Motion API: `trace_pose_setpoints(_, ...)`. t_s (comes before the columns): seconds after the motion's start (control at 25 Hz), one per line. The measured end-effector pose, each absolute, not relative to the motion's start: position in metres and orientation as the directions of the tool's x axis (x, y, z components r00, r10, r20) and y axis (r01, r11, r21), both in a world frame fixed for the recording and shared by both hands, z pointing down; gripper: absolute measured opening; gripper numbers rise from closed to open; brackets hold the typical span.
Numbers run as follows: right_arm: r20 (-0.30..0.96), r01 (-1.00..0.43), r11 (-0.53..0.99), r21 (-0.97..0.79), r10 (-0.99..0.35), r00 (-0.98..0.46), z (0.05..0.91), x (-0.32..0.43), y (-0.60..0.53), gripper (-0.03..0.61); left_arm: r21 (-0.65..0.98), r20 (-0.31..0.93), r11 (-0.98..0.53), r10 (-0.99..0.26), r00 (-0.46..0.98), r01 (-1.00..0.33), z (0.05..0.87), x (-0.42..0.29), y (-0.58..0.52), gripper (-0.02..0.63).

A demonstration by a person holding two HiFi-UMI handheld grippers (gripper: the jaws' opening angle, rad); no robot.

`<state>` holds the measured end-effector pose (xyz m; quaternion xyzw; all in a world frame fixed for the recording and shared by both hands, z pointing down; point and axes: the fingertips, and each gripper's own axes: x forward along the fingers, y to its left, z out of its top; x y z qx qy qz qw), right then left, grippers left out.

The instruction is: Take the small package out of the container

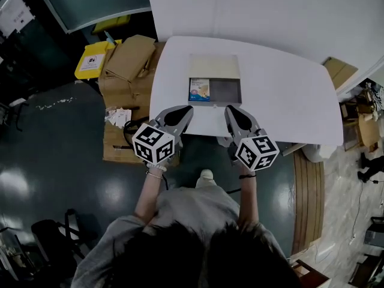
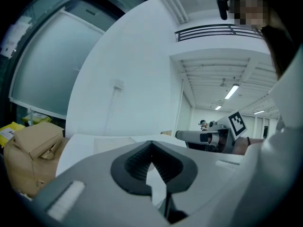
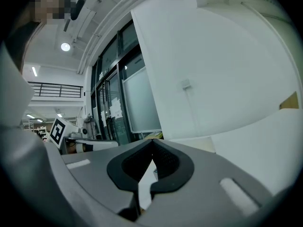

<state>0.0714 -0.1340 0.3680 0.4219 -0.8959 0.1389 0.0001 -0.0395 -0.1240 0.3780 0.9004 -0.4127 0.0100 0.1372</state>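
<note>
A shallow open container (image 1: 225,92) with a grey floor and a beige lid part behind it lies near the front of the white table (image 1: 282,95). The small blue and white package (image 1: 199,89) rests in the container's left end. My left gripper (image 1: 188,109) (image 2: 151,144) hovers at the table's front edge, just short of the package; its jaws are shut and empty. My right gripper (image 1: 230,108) (image 3: 152,141) is level with it, in front of the container's right end, also shut and holding nothing. Each gripper view shows only the table top and wall beyond the jaws.
Brown cardboard boxes (image 1: 128,66) (image 2: 33,148) and a yellow bin (image 1: 92,62) stand on the floor to the left of the table. More cardboard (image 1: 339,71) leans at the right. The white wall (image 1: 270,11) rises behind the table. The person's shoe (image 1: 205,176) is under the front edge.
</note>
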Motion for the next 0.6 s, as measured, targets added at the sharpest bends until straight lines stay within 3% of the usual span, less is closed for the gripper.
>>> trace_pose_setpoints(0.6,0.092,-0.669,0.699,-0.254,-0.671,-0.736,0.365,0.082,-0.192,0.012,0.243,0.136,-0.518,-0.819,0.557,-0.820,0.380,-0.026,-0.170,-0.011)
